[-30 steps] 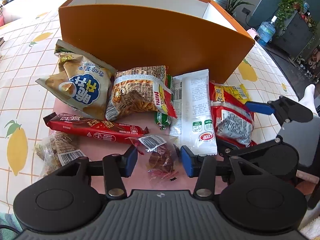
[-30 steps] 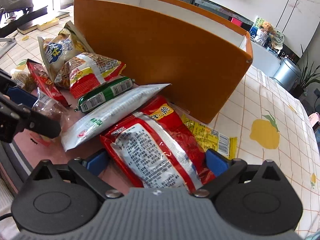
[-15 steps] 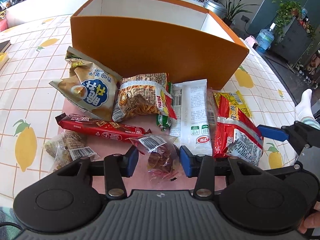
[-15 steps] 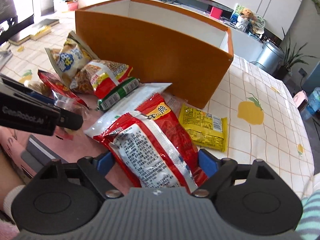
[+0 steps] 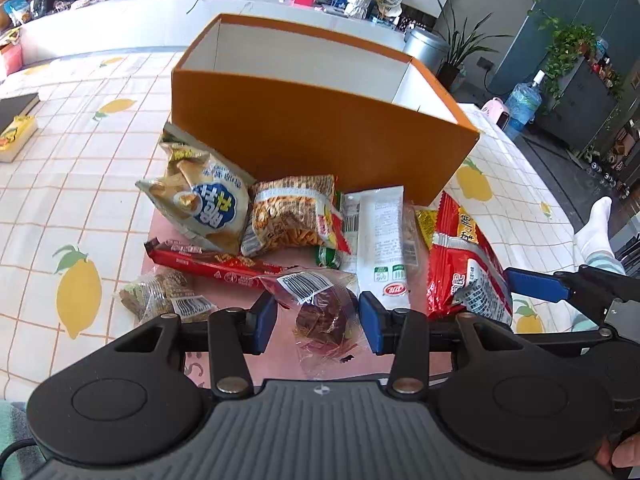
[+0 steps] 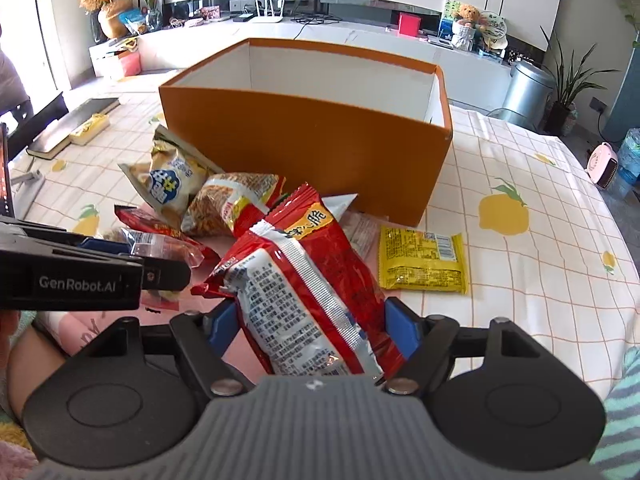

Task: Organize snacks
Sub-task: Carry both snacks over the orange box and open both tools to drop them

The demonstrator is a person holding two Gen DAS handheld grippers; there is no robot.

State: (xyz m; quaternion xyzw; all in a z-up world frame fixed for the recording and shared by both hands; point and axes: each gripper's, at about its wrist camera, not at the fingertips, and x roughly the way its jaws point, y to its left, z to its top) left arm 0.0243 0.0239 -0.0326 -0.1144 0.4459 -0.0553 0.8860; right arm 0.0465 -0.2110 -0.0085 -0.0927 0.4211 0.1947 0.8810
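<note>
An open orange box (image 5: 320, 128) (image 6: 304, 132) with white inside walls stands on the lemon-print tablecloth behind a pile of snacks. My left gripper (image 5: 318, 320) is shut on a clear packet of dark dried fruit (image 5: 320, 308) and holds it above the table. My right gripper (image 6: 308, 326) is shut on a big red noodle bag (image 6: 304, 280) (image 5: 464, 264), lifted off the pile. On the table lie a chip bag (image 5: 208, 204), an orange snack bag (image 5: 292, 216), a long red bar (image 5: 208, 264), a white packet (image 5: 382, 248) and a yellow sachet (image 6: 422, 260).
A clear bag of brown snacks (image 5: 164, 296) lies at the left of the pile on a pink mat (image 5: 280, 256). Books (image 6: 68, 128) lie at the far left of the table. A pink heater (image 6: 602, 166) and a metal bin (image 6: 524, 94) stand beyond the table's right edge.
Both grippers have risen and drawn back from the box. The red noodle bag and the dried fruit packet have come up off the table with them.
</note>
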